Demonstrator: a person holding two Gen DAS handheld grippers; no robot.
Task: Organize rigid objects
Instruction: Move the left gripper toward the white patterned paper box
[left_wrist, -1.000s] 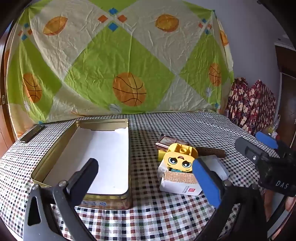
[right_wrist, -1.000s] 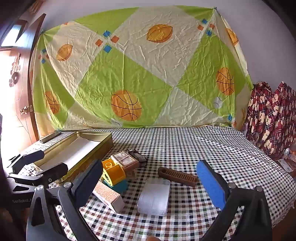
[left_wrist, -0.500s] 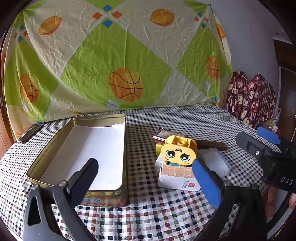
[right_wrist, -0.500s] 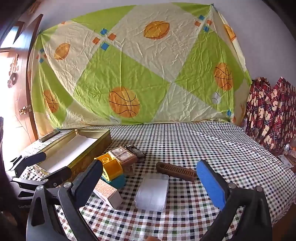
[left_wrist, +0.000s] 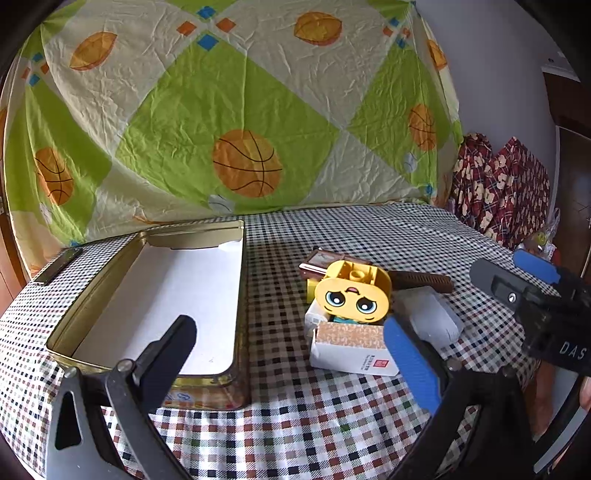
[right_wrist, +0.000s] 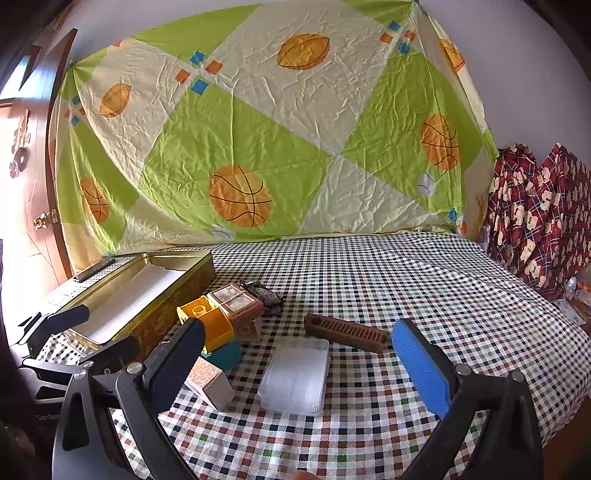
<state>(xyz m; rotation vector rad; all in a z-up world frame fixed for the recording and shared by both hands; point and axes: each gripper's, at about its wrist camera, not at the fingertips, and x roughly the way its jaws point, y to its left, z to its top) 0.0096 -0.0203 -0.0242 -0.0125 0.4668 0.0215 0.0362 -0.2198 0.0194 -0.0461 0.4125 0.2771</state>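
Observation:
An open gold tin (left_wrist: 74, 295) with a white floor lies on the checked table, also in the right wrist view (right_wrist: 177, 284). Right of it is a pile: a yellow face block (left_wrist: 352, 297), a white carton (left_wrist: 351, 349), a clear plastic case (right_wrist: 295, 374), a brown ridged bar (right_wrist: 345, 332) and a brown framed box (right_wrist: 236, 302). My left gripper (left_wrist: 288, 350) is open and empty, above the table between tin and pile. My right gripper (right_wrist: 297, 363) is open and empty, over the clear case; it also shows in the left wrist view (left_wrist: 517, 277).
A basketball-print sheet (left_wrist: 240, 129) hangs behind the table. A dark flat bar (left_wrist: 57, 266) lies at the table's far left corner. Red patterned cloth (right_wrist: 535, 214) is piled at the right. A dark crumpled item (right_wrist: 264, 291) lies behind the framed box.
Both grippers have moved slightly toward the table and the objects look a little nearer. Nothing was picked up or shifted.

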